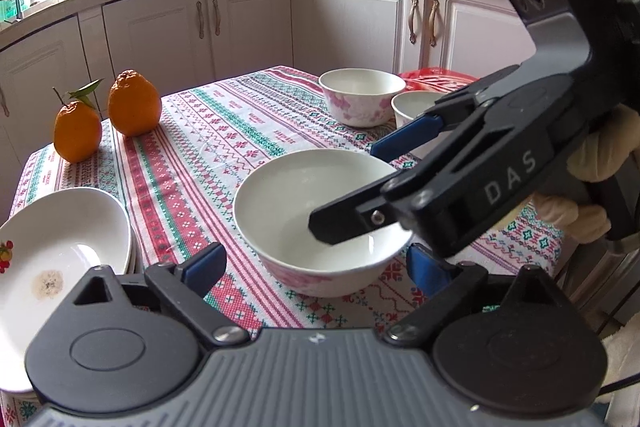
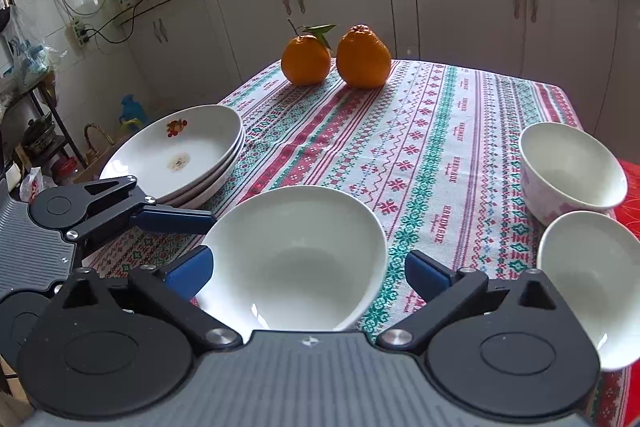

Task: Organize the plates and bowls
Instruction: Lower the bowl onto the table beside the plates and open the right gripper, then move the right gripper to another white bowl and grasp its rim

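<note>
The table, under a striped red, green and white cloth, fills the middle of both views, with pale kitchen cupboards across the top of each frame. At the left of the right wrist view a stack of plates sits near the table's edge; in the left wrist view it shows at lower left. A white bowl stands on the cloth at lower centre of both views. The right tool has its blue fingers spread wide on either side of this bowl, released and clear of the rim. In the left wrist view the right tool reaches in from the right, one dark finger hanging over the bowl's inside. The left tool is likewise spread open beside the same bowl, gripping nothing. Two more bowls stand touching at the right edge of the right wrist view. Two oranges sit side by side at the far end, upper centre.
</note>
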Demonstrator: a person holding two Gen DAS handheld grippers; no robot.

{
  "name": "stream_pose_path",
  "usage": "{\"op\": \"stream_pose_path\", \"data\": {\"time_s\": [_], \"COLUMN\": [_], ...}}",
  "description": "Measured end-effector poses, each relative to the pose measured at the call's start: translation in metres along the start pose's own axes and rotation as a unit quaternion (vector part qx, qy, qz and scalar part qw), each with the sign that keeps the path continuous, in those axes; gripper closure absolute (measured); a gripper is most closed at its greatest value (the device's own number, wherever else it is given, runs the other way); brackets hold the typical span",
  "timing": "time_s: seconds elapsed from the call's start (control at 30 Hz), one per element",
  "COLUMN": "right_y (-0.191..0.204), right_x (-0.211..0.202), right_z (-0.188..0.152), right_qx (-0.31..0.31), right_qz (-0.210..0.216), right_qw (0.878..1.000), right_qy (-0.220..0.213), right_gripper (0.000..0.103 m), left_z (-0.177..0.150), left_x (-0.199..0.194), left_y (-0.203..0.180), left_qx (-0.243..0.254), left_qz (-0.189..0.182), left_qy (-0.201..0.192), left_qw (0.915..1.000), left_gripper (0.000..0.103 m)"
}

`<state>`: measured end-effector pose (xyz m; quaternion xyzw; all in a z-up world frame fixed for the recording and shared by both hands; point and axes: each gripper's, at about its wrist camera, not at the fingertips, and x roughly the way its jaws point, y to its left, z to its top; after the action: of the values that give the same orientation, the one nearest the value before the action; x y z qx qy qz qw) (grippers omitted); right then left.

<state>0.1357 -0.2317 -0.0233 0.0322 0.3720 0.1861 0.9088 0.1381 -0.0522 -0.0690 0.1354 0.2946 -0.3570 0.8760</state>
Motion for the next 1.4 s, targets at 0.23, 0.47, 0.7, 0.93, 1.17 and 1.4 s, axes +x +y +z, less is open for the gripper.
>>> {"op": "stream_pose_path", "data": {"time_s": [0.23, 0.47, 0.7, 0.93, 1.17, 1.4], "right_y": [-0.002, -0.005, -0.012, -0.035, -0.063, -0.091], "right_x": [-0.020, -0.039, -0.062, -0.089, -0.107, -0.110], "right_z": [-0.006, -0.013, -0.024, -0.041, -0.052, -0.051], "right_qx": [-0.007, -0.011, -0.004, 0.008, 0.018, 0.030], "right_qz": [-0.019, -0.041, -0.074, -0.122, -0.146, -0.155], "right_qw": [1.000, 0.999, 0.996, 0.991, 0.988, 0.986], "right_qy": [-0.019, -0.028, -0.039, -0.048, -0.048, -0.046], "right_gripper": [0.000, 0.000, 0.000, 0.000, 0.000, 0.000], "left_z": [-0.002, 0.003, 0.015, 0.031, 0.046, 0.056], "left_x": [-0.009, -0.023, -0.030, -0.018, 0.007, 0.033], "left_y": [-0.005, -0.017, -0.038, -0.063, -0.081, -0.099], "left_qx": [-0.003, 0.002, 0.017, 0.032, 0.032, 0.053], "left_qz": [0.005, 0.007, 0.005, -0.011, -0.033, -0.044], "left_qy": [0.004, -0.009, -0.025, -0.038, -0.037, -0.031], "left_qw": [1.0000, 0.9999, 0.9995, 0.9987, 0.9983, 0.9971], "left_gripper": [0.007, 0.004, 0.004, 0.004, 0.003, 0.003]}}
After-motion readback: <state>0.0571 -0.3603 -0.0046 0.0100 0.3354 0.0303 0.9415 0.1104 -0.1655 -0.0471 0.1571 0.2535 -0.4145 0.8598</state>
